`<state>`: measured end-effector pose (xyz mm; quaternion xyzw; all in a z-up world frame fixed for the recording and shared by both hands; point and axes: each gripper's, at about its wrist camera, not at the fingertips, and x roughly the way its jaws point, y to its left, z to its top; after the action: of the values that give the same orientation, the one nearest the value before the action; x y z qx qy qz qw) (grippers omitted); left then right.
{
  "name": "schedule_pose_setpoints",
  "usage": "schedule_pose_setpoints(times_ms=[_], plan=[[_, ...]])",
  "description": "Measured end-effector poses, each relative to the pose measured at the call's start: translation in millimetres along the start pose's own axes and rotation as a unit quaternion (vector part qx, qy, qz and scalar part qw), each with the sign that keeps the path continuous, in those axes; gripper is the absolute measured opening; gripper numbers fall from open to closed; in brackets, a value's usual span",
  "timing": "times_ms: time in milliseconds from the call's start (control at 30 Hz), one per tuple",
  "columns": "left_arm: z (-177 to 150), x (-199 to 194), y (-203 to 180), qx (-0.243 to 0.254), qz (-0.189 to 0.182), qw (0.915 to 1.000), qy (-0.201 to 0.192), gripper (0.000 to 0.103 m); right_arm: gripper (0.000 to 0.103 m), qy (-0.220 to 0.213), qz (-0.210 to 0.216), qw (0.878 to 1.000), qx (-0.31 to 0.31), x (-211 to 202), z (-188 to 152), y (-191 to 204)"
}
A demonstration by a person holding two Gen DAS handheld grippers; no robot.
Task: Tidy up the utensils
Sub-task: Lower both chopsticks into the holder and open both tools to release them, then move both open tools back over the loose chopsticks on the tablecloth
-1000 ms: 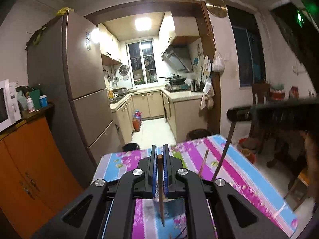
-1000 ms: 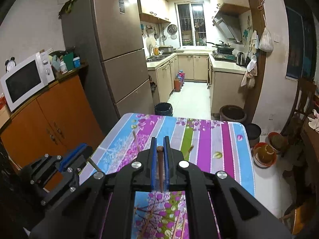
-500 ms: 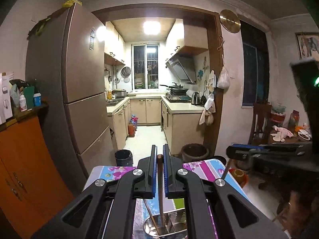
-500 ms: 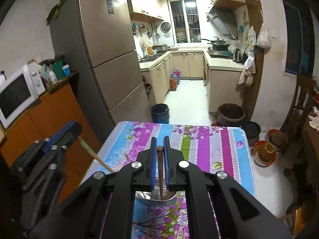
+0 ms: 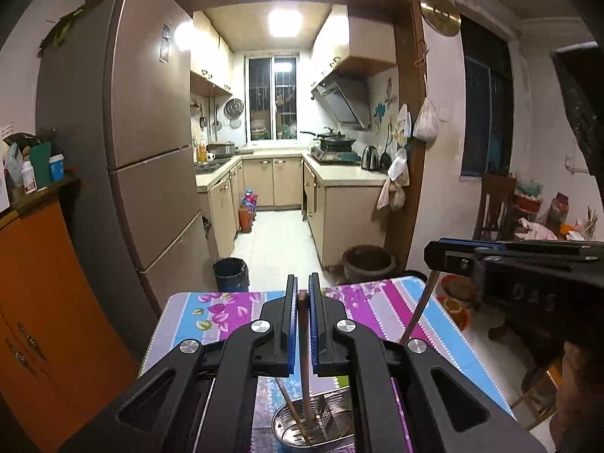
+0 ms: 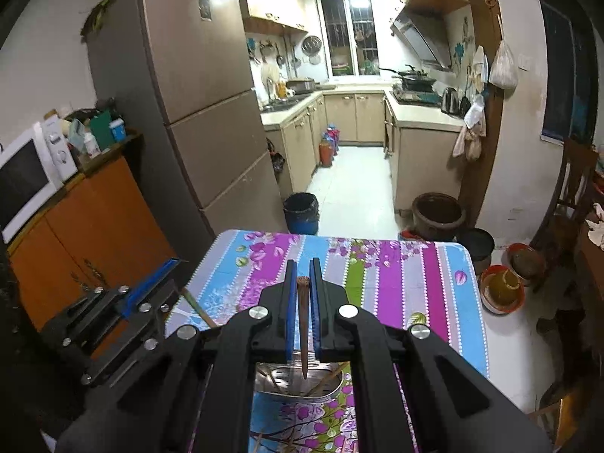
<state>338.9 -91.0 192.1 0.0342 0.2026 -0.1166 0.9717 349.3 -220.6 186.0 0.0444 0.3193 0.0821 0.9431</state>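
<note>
The left hand-held gripper [image 5: 301, 302] clenches one chopstick [image 5: 304, 343] whose tip hangs over the steel holder [image 5: 294, 424] below. The right hand-held gripper [image 6: 301, 287] grips a second chopstick [image 6: 303, 324]; only its view shows the microwave [image 6: 26, 177] beyond the striped tabletop [image 6: 415, 275].

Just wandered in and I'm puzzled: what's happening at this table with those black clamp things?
A person is tidying chopsticks using a hand-held gripper in each hand. The left hand-held gripper is shut on one brown chopstick, and the right hand-held gripper is shut on another chopstick. Both are held above a metal utensil holder on the striped floral tablecloth; the holder already has chopsticks in it.
</note>
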Motion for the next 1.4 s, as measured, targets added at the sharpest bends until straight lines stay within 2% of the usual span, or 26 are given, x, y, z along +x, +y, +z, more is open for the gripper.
schedule_pose_setpoints(times_ms=[133, 200, 500, 533, 600, 667, 867, 1133, 1300, 1400], plan=[[-4.5, 12.2, 3.3, -0.002, -0.004, 0.9999, 0.015, 0.007, 0.005, 0.021, -0.011, 1.000, 0.006, 19.1, -2.9, -4.5], [-6.4, 17.6, 3.2, -0.005, -0.013, 0.9995, 0.028, 0.007, 0.005, 0.035, -0.003, 0.999, 0.013, 26.8, -4.2, -7.7], [-29.2, 67.8, 15.7, -0.033, -0.020, 0.9931, 0.111, 0.007, 0.005, 0.088, 0.005, 0.996, 0.028, 67.4, -19.5, -8.2], [-31.2, 71.2, 16.6, -0.030, -0.010, 0.9933, 0.111, 0.007, 0.006, 0.088, 0.002, 0.996, 0.028, 69.8, -19.2, -8.1], [-31.5, 72.9, 19.9, -0.031, -0.002, 0.9933, 0.111, 0.012, 0.018, 0.087, -0.004, 0.996, 0.033, 71.9, -17.9, -10.8], [-29.6, 75.1, 25.8, -0.037, 0.002, 0.9936, 0.107, 0.013, 0.022, 0.079, -0.011, 0.996, 0.037, 71.8, -15.2, -14.2], [-30.9, 71.6, 41.1, -0.047, 0.020, 0.9943, 0.093, 0.014, 0.022, 0.076, -0.017, 0.996, 0.045, 72.7, -15.1, -25.7], [-38.2, 66.8, 50.5, -0.054, 0.027, 0.9937, 0.094, 0.014, 0.022, 0.079, -0.024, 0.995, 0.050, 73.0, -20.3, -29.2], [-43.6, 55.6, 50.7, -0.041, 0.044, 0.9943, 0.088, 0.014, 0.022, 0.076, -0.033, 0.996, 0.045, 64.4, -28.7, -32.1], [-51.5, 32.6, 54.1, -0.023, 0.055, 0.9959, 0.068, 0.014, 0.022, 0.068, -0.025, 0.997, 0.033, 47.2, -38.3, -35.0]])
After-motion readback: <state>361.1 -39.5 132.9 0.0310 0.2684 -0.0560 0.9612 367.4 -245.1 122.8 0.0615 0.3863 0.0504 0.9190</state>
